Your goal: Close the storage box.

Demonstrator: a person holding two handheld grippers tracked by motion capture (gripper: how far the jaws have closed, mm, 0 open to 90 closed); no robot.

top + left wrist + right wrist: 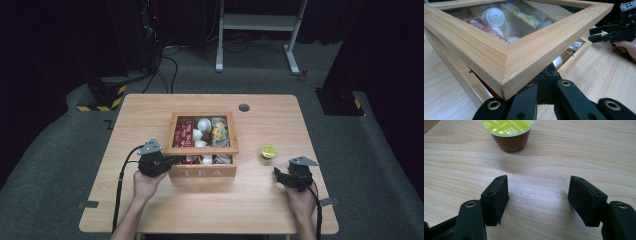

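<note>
A wooden tea box (202, 173) with a glass-paned lid (172, 135) stands mid-table. It holds red packets, white capsules and sachets. My left gripper (176, 160) is at the box's front-left corner. Its jaws are shut together and wedged under the lid's corner (511, 62), which stands lifted a little off the box wall (454, 75). A capsule with a lime-green top (268, 151) stands on the table right of the box. My right gripper (280, 175) rests open just short of the capsule (509, 132), nothing between its pads (496, 197).
The wooden table (225, 210) has bare room in front of and on both sides of the box. A grey round cap (244, 107) sits near the far edge. Across the box, the right gripper (599, 33) is seen in the left gripper view.
</note>
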